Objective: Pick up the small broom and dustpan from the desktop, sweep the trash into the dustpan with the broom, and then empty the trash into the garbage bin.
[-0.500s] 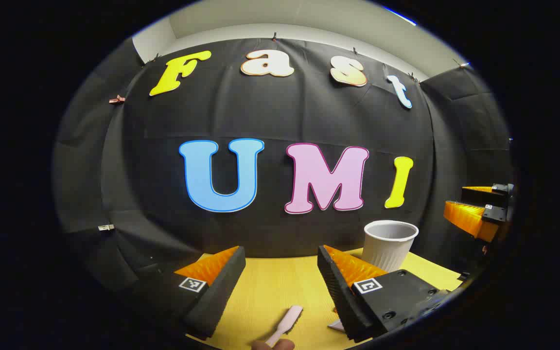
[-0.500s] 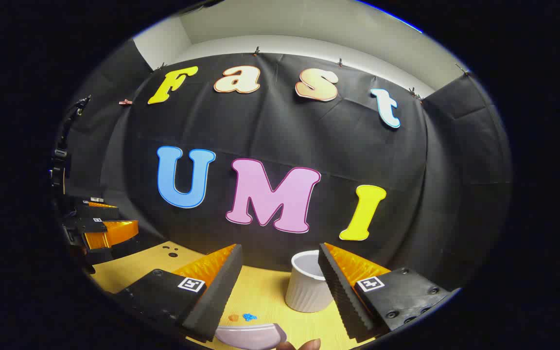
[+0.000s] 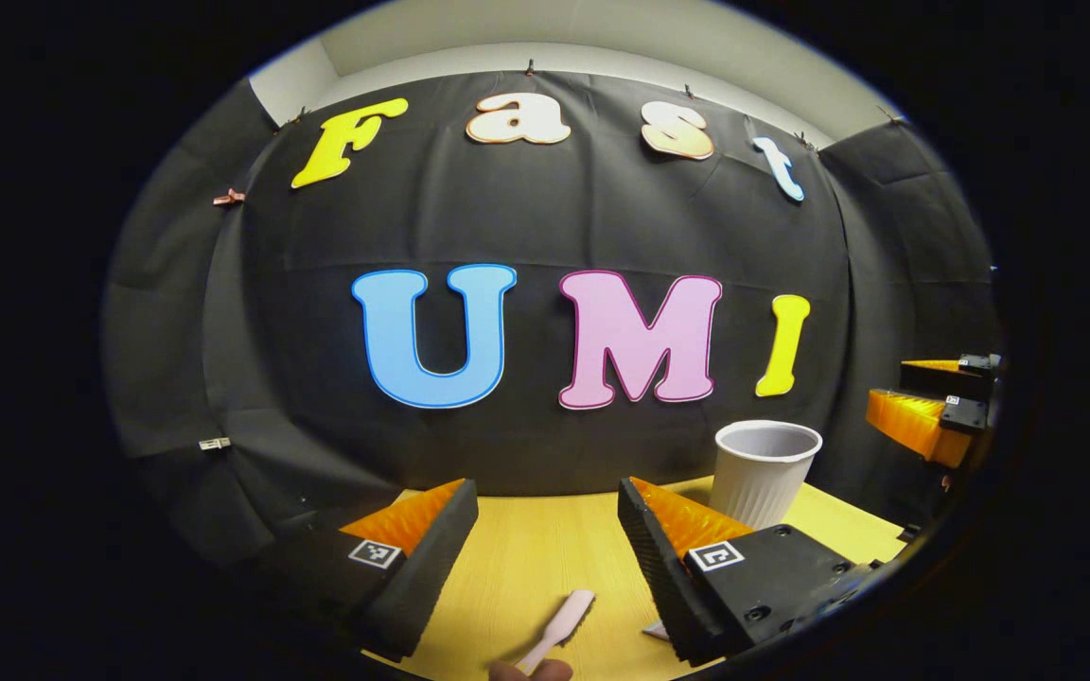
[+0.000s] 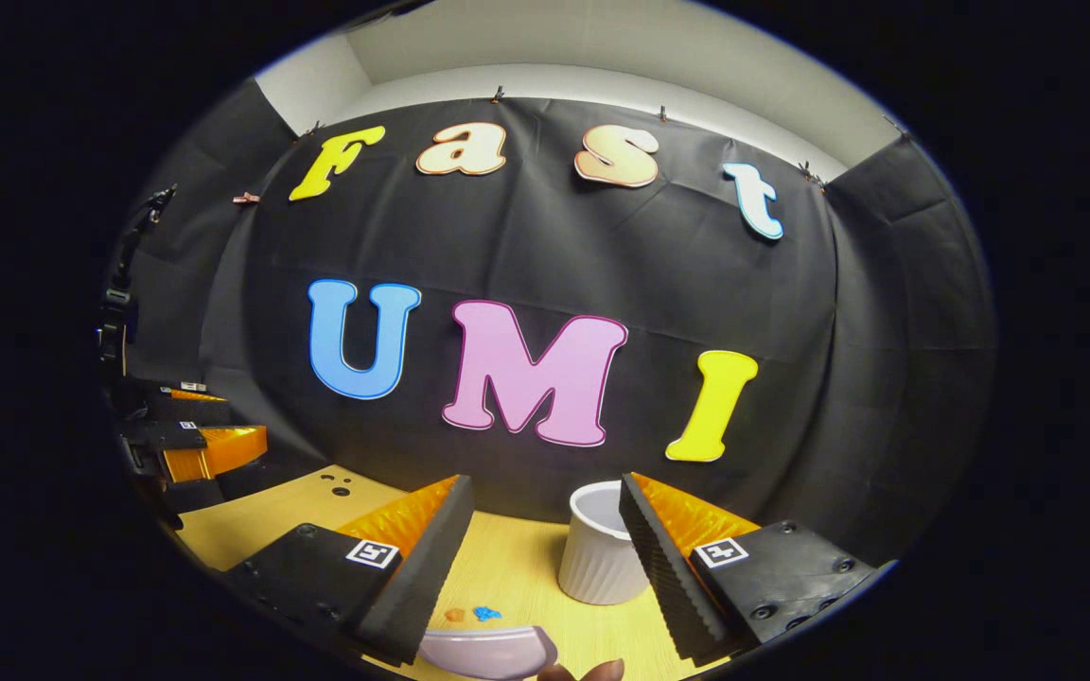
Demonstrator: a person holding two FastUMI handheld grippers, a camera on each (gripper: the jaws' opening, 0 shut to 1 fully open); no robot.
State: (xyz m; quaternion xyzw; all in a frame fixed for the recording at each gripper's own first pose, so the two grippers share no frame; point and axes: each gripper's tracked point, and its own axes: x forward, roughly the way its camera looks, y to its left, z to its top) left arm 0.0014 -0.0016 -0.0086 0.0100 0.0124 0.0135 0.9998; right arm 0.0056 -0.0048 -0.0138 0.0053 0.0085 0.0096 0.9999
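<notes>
- Desktop (image 3: 526, 558) of pale yellow wood grain fills the lower part of both gripper views, backed by a black cloth wall.
- Left gripper (image 3: 545, 558) hovers above the desk with its two fingers spread wide and nothing between them.
- Small pink broom (image 3: 559, 629) lies on the desk in the left gripper view, low in the gap between the fingers, its handle running toward the bottom edge.
- A fingertip (image 3: 531, 670) of the person shows at the very bottom of that view, touching or just beside the broom's near end.
- White ribbed garbage bin (image 3: 761, 471), shaped like a cup and standing upright, sits toward the back of the desk, to the right of the left gripper's right finger.
- Right gripper (image 4: 545, 558) also stands open above the desk, holding nothing.
- Pale lilac dustpan (image 4: 488, 651) lies on the desk at the bottom of the right gripper view, between the fingers.
- Trash (image 4: 471, 615), one orange scrap and one blue scrap, rests on the desk just beyond the dustpan's edge.
- In this view the garbage bin (image 4: 597, 558) stands near the right finger, partly hidden behind it.
</notes>
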